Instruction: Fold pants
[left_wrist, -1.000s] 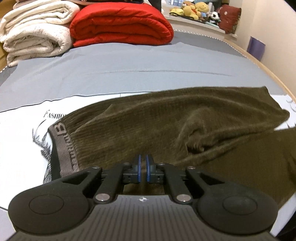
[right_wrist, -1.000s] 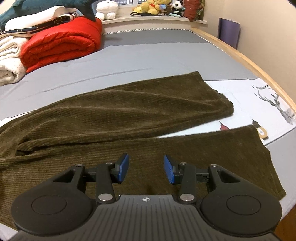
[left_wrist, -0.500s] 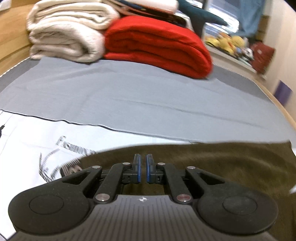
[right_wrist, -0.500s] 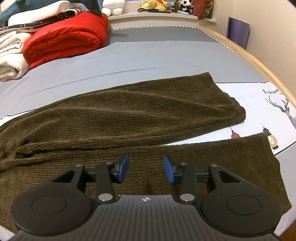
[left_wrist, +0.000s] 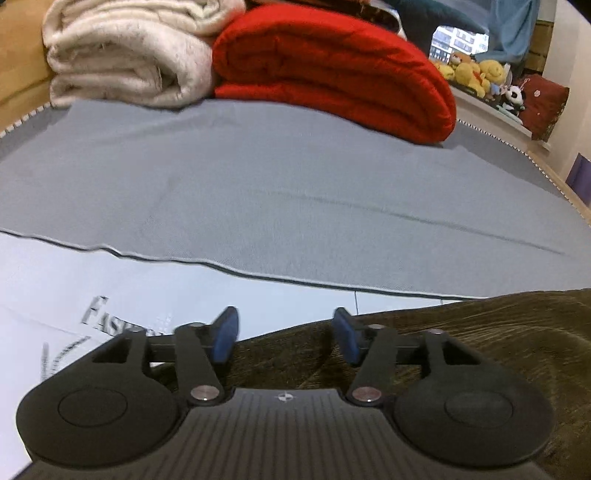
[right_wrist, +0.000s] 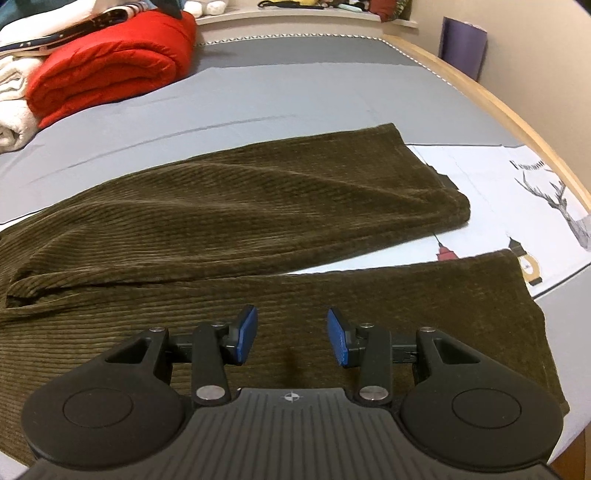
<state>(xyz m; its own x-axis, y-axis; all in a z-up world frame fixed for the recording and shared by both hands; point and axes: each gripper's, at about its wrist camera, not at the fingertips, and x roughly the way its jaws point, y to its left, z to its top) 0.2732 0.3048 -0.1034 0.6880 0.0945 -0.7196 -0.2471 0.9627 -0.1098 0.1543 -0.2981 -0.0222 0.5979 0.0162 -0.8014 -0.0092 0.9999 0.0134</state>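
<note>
Pants lie spread beneath the open right tool.

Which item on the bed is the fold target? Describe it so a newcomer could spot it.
Start from the grey sheet across the bed; stacked bedding sits at its far left. Nearer the camera, lying flat partly on a white printed cloth, are the pants. They are dark olive corduroy with both legs spread apart, unlike the folded red blanket and cream blanket.
</note>
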